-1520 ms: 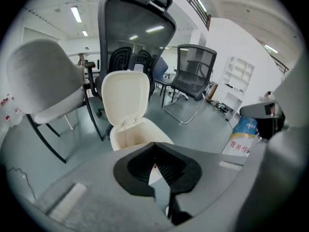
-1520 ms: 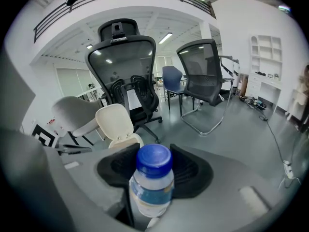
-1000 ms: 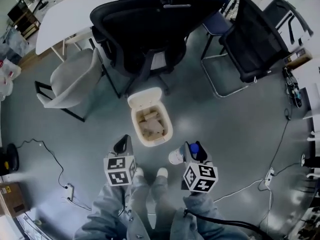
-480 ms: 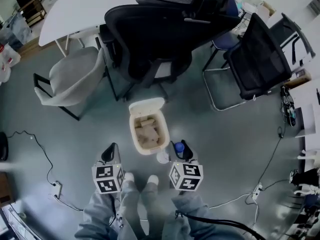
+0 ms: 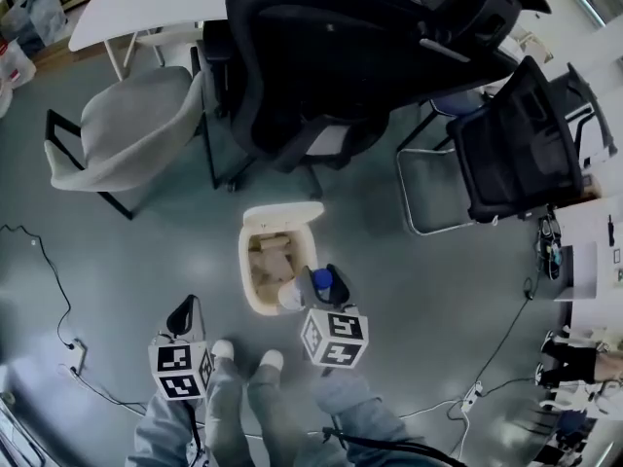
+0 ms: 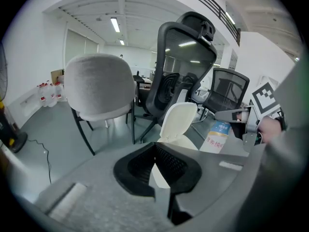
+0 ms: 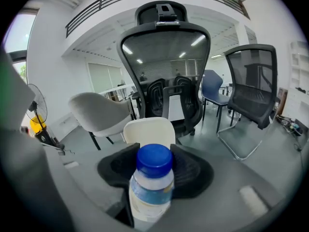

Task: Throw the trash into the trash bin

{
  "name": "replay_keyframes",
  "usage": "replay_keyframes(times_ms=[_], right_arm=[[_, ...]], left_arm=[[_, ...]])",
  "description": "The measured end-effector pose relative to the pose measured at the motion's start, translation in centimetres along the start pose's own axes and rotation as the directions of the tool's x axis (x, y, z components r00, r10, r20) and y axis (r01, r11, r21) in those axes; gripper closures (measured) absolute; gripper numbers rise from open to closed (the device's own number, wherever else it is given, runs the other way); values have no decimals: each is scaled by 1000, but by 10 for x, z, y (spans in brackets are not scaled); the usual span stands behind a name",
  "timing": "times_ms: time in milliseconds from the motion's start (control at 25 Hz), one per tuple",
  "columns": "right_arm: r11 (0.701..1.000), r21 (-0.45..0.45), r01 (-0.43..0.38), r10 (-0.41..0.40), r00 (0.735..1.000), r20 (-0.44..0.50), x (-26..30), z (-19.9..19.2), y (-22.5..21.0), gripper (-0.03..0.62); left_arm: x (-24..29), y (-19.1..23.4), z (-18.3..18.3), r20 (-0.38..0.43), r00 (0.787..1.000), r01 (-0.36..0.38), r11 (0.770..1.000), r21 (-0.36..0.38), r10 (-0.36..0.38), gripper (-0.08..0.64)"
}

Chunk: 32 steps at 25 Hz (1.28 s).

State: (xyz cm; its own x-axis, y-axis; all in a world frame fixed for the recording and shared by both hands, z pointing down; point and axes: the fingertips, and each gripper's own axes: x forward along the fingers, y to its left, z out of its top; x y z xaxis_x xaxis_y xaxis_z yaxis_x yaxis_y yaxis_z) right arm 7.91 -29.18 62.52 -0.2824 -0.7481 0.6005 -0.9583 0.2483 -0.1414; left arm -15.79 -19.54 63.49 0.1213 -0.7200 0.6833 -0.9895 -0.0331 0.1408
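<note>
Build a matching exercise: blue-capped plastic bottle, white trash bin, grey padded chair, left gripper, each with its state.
1. blue-capped plastic bottle
2. white trash bin
3. grey padded chair
4. left gripper

A. lid open
B. fingers hold nothing
C. between the right gripper's fingers
D. next to the white table

Pairs: 1-C, 2-A, 3-D, 4-B

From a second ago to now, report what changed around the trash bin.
The right gripper carried the blue-capped bottle from beside the trash bin to over its near rim. The left gripper dropped back, away from the bin. Unchanged: bottle still clamped, bin lid open, left gripper empty.
</note>
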Motion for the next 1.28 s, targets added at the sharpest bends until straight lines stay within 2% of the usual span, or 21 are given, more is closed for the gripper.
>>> replay_keyframes(times_ms=[440,600,880,1000,1080,1280], right_arm=[[996,-60,-67,66,998,-12,86,-48,-7,394],[992,-93,-87,86,996,-16,94,-58,-2,394],[992,-88,-90,88,996,-34,99,-69,-2,394],[987,-105,-121,115,991,-61,105,-78,0,391],[986,-102,-135,130,990,-54,106,-79,-1,345],[994,-56,-92,90,995,-41,98,-80,-18,342]], left_arm=[[29,22,-56,-40,998,-45,998,-36,44,551],[33,23,-65,-50,998,-50,998,-43,47,551],[35,18,-62,-42,998,-43,999,-29,41,552],[37,16,-63,-43,998,-39,999,-25,38,551],[38,14,-65,-43,999,-33,999,-24,32,552],[37,9,-70,-50,999,-19,1000,-21,18,552]])
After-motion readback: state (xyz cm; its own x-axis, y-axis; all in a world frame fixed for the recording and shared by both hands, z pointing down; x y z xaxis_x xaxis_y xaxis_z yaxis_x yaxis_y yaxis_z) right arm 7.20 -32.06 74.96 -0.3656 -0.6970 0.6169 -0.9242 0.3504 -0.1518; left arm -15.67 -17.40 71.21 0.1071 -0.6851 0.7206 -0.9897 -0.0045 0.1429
